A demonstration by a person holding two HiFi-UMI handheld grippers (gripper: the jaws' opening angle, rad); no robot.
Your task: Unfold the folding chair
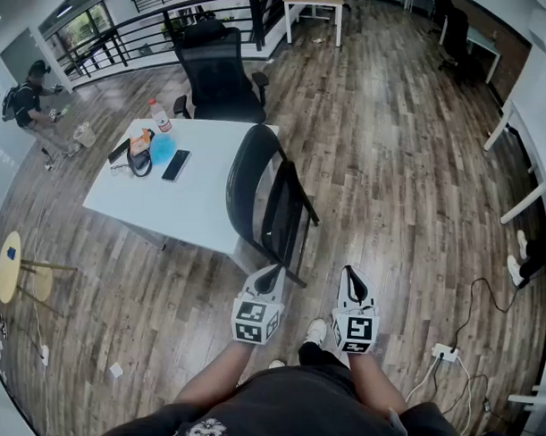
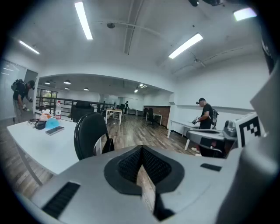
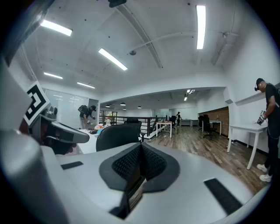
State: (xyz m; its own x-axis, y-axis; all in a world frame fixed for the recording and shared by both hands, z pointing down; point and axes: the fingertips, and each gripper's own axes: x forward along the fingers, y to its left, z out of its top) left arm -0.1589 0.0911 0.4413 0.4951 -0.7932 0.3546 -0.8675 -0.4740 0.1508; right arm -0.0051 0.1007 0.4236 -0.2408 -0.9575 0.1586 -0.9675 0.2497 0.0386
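In the head view, the black folding chair (image 1: 268, 199) stands folded beside the white table (image 1: 201, 202), just ahead of the left gripper (image 1: 271, 273) and the right gripper (image 1: 350, 274). In the left gripper view, the jaws are shut tight on nothing. In the right gripper view, they are shut and empty too.

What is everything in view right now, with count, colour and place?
folding chair: one, black, folded, standing beside the table's near corner
table: one, white, centre left
office chair: one, black, behind the table
bottle: one, clear, on the table's far edge
phone: one, black, on the table
stool: one, yellow, far left
power strip: one, white, floor, lower right
left hand-held gripper: one, grey, shut, empty, bottom centre
right hand-held gripper: one, grey, shut, empty, beside the left
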